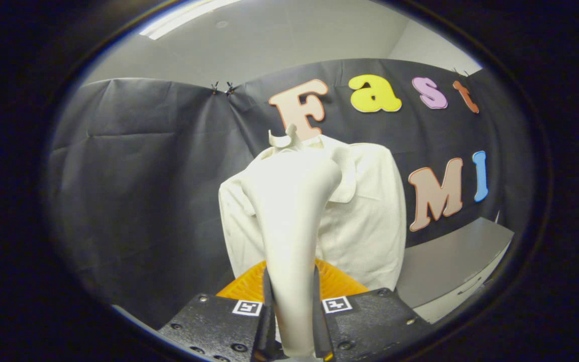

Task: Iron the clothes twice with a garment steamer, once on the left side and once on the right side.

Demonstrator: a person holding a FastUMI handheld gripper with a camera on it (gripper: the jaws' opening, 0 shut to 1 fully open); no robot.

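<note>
Two black gripper fingers (292,322) clamp the handle of a cream plastic garment steamer (292,211), which rises ahead of them and blocks the middle line of approach. Beyond it hangs a white collared shirt (370,221), its front partly covered by the steamer head. An orange ribbed object (334,284) sits just past the fingertips, low. Left of the shirt, open room runs to the black cloth wall (138,191); right of it, a grey ledge (450,261) stands near the shirt's lower edge

Shirt (365,221) middle behind the steamer (292,211); orange base (337,284) mostly hidden.
</note>
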